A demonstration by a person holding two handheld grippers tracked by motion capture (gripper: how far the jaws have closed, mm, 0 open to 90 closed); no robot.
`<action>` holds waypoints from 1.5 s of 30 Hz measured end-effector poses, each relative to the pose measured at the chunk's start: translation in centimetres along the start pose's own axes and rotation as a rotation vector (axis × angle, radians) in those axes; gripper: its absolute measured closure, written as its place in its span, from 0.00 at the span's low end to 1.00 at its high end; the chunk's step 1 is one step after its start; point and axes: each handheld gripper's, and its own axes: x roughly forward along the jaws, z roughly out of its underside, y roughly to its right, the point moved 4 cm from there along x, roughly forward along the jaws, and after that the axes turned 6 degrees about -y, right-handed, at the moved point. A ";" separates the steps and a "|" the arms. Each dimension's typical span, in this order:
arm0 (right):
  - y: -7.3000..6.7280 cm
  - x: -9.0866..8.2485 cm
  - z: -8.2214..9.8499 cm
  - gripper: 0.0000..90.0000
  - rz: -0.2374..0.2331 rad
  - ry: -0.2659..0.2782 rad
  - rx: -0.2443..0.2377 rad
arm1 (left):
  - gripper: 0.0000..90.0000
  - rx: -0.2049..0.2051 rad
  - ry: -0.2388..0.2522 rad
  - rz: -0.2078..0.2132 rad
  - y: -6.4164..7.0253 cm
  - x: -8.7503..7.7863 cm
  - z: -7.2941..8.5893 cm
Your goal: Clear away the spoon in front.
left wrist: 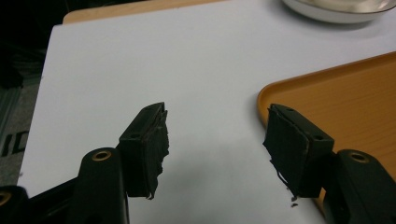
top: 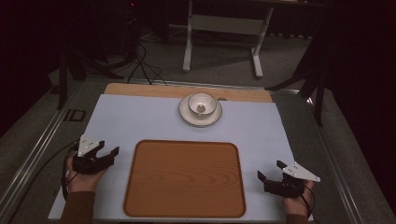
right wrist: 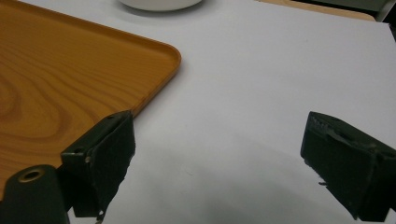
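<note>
Two hands rest low at the near corners of a pale blue mat (top: 140, 121), each holding a black two-jaw gripper aimed up the table. The left gripper (top: 106, 150) lies just beside the left edge of a wooden tray (top: 184, 179), its grey three-cornered plate tilted up and a cable looping back past the wrist; the left hand (top: 83, 179) grips it from behind, a brown sleeve showing at the bottom edge. The right gripper (top: 271, 170) lies just off the tray's right edge, with the right hand (top: 294, 203) wrapped around its rear.

Both tools are released. In the left gripper view the jaws stand wide apart with bare mat between them, and the right-hand jaw hangs over the tray's rounded corner (left wrist: 327, 93). In the right gripper view the jaws are likewise spread with nothing between them, the tray's corner (right wrist: 93, 60) just beside the left-hand jaw.

The tray sits in the middle of the mat's near half, and its wood-grain floor holds nothing. Beyond it, well apart from both grippers, a white cup (top: 201, 104) stands upright on a white saucer (top: 186, 115) near the mat's far edge. Something small and dark lies at the bottom of the cup, too small to identify. The saucer's rim (left wrist: 327, 11) shows at the top of the left gripper view.
</note>
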 end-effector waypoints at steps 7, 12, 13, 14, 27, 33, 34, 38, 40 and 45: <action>0.0 0.0 0.0 0.11 -0.002 0.002 0.001 | 0.43 0.021 0.019 0.007 0.4 -0.1 -1.5; 0.1 -0.1 0.0 0.11 -0.004 0.004 0.005 | 0.42 0.033 0.028 0.013 0.7 0.0 -2.4; 0.1 -0.1 0.0 0.11 -0.004 0.004 0.005 | 0.42 0.036 0.030 0.015 0.7 0.0 -2.6; 0.1 -0.1 0.0 0.11 -0.004 0.004 0.005 | 0.42 0.035 0.034 0.019 0.8 0.0 -2.8; 0.0 -0.1 -0.1 0.11 -0.011 0.011 0.006 | 0.42 0.068 0.063 0.031 1.5 0.2 -5.8; 0.0 -0.1 -0.1 0.11 -0.014 0.016 0.004 | 0.42 0.099 0.072 0.036 2.2 0.4 -6.9; 0.0 -0.1 -0.1 0.11 -0.014 0.016 0.004 | 0.42 0.101 0.074 0.039 2.3 0.5 -7.1; 0.0 -0.2 -0.1 0.11 -0.014 0.018 0.003 | 0.42 0.114 0.077 0.045 2.7 0.8 -7.7; 0.0 -0.2 -0.1 0.11 -0.015 0.019 0.003 | 0.42 0.114 0.080 0.050 2.9 1.0 -7.9; 0.0 -0.2 -0.1 0.11 -0.017 0.019 0.002 | 0.42 0.121 0.083 0.059 3.3 1.4 -8.5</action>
